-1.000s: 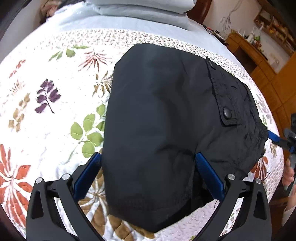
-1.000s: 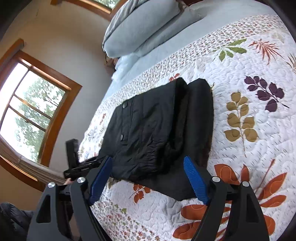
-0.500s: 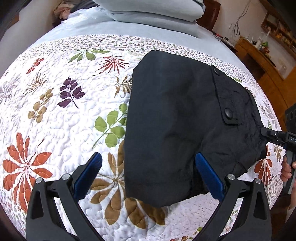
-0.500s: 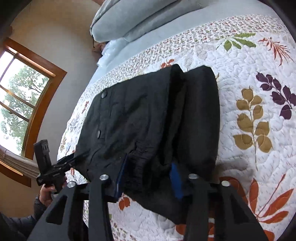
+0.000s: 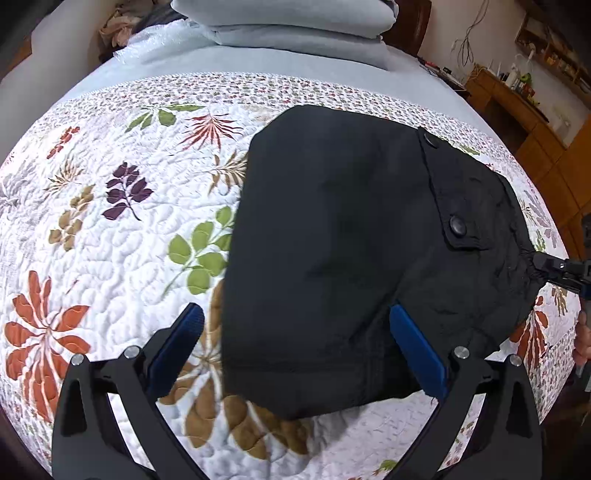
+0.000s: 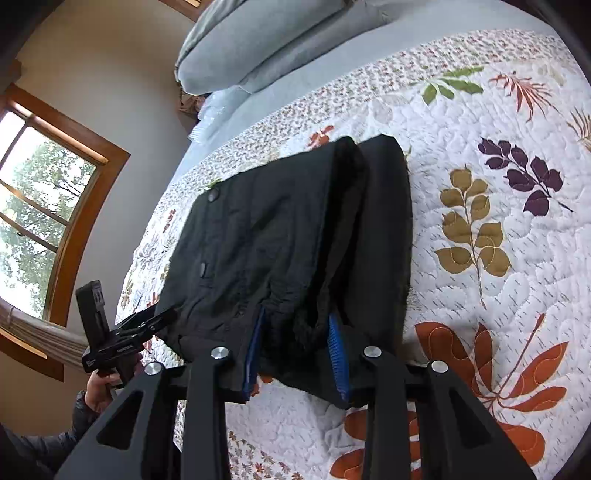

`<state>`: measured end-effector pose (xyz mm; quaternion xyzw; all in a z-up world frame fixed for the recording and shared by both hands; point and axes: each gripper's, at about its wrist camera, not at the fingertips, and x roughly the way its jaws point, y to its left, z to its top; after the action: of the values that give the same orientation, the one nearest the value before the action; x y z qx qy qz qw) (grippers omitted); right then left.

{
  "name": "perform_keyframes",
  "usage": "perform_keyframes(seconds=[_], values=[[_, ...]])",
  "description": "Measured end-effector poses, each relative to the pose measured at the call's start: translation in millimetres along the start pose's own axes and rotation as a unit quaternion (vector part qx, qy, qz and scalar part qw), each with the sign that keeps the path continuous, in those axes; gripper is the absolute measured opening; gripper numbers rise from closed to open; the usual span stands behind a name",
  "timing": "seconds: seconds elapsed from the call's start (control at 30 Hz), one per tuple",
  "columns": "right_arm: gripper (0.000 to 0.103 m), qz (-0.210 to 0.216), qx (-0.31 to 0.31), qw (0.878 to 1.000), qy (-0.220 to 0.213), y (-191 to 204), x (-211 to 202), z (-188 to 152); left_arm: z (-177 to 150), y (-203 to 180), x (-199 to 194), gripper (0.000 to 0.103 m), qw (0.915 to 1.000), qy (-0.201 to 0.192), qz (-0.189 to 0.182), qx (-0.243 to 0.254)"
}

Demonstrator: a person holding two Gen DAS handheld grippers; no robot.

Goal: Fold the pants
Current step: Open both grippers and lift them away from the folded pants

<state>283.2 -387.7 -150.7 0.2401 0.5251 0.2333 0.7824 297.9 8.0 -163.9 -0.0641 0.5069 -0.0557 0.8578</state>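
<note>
The black pants lie folded on the floral quilt, with a buttoned pocket flap toward the waistband. In the left wrist view my left gripper is open, its blue fingers spread either side of the folded leg end. In the right wrist view my right gripper is closed on the gathered waistband edge of the pants. In the left wrist view the right gripper shows pinching the waistband at far right. The left gripper shows at the left of the right wrist view, by the pants' far corner.
Grey-blue pillows are stacked at the head of the bed. Wooden cabinets stand beside the bed. A window is on the other side. The quilt spreads wide to the left of the pants.
My right gripper has moved in and closed on the waistband. My left gripper has pulled back, staying open, so more quilt shows to the left of the pants.
</note>
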Motion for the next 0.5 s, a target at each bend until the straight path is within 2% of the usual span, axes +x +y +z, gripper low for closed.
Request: perform_keyframes(seconds=[0.27, 0.3, 0.37, 0.5], values=[[0.037, -0.019, 0.002, 1.000, -0.002, -3, 0, -1, 0, 0, -1, 0.100, 1.0000, -0.001, -0.001, -0.001], [0.041, -0.027, 0.001, 1.000, -0.010, 1, -7, -2, -2, 2, -3, 0.100, 1.0000, -0.004, 0.001, -0.001], [0.041, -0.039, -0.009, 0.999, -0.024, 7, -17, -5, -6, 6, -10, 0.100, 0.9999, -0.009, 0.005, -0.001], [0.041, -0.031, -0.035, 0.999, -0.024, 27, -28, -16, -13, 12, -24, 0.100, 0.9998, -0.016, 0.008, -0.011]])
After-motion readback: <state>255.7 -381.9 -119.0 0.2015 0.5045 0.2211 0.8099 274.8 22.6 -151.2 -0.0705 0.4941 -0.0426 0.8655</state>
